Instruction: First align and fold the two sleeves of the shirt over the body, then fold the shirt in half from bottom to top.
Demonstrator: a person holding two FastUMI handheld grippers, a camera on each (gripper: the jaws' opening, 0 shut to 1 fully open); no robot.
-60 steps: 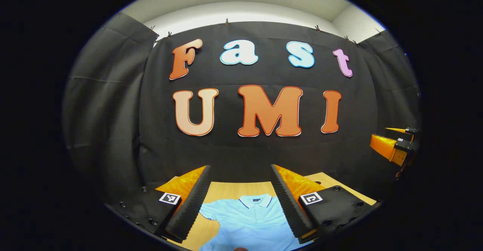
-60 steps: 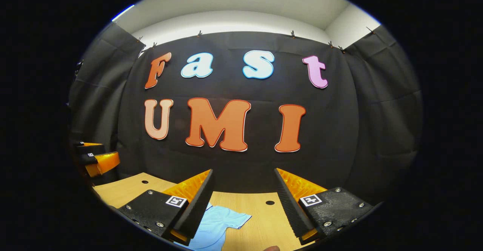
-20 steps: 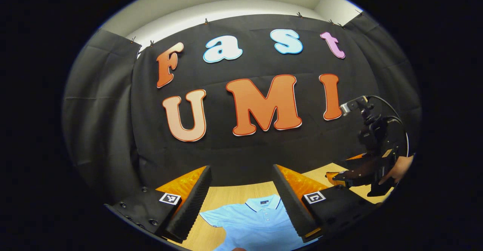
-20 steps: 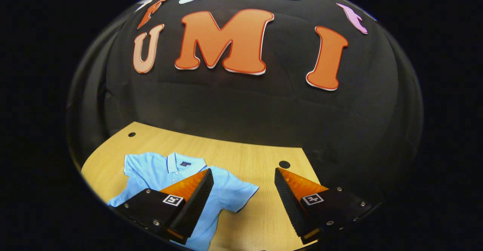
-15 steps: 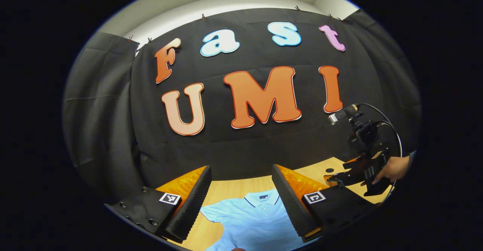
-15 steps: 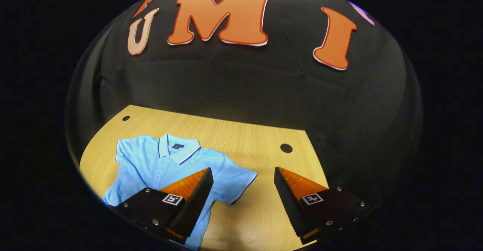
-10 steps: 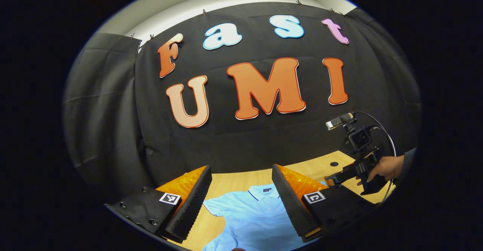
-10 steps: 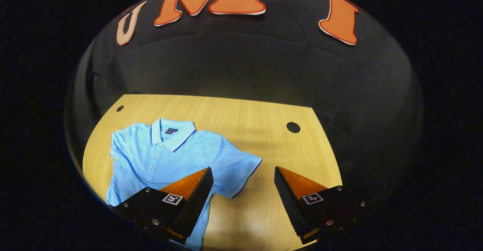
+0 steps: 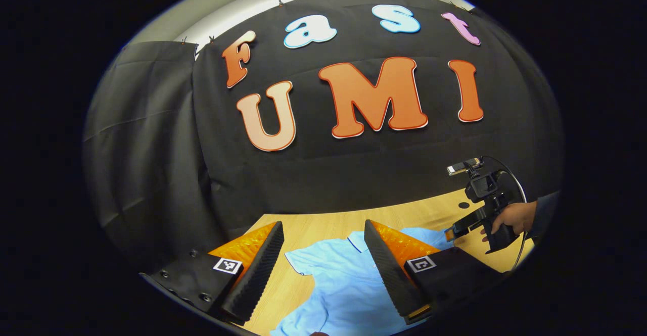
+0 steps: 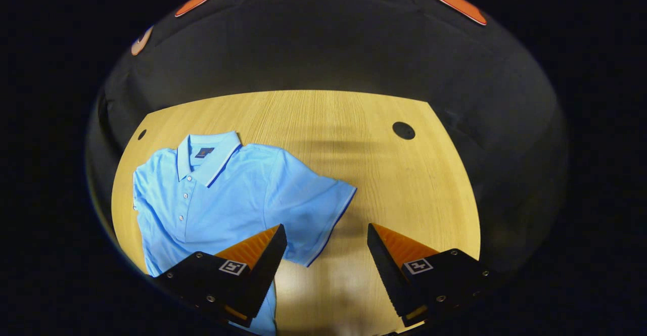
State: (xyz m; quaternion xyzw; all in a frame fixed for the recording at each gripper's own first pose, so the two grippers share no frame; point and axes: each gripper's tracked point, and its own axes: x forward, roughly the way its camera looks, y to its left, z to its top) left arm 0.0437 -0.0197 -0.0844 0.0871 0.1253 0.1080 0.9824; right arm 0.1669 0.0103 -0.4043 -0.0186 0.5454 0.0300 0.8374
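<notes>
A light blue polo shirt (image 10: 222, 194) is lying flat at the left of the wooden table (image 10: 404, 184). The right gripper (image 10: 326, 235) is hovering with jaws spread, grasping nothing; the left gripper (image 9: 323, 230) likewise.

1 shirt (image 10: 227, 189), 1 table (image 10: 354, 124), 2 grippers, 1 hand (image 9: 508, 217).

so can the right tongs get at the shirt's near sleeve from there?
Probably yes. The right tongs hang open above the sleeve hem, the sleeve lies flat on the table, and nothing sits between them.
</notes>
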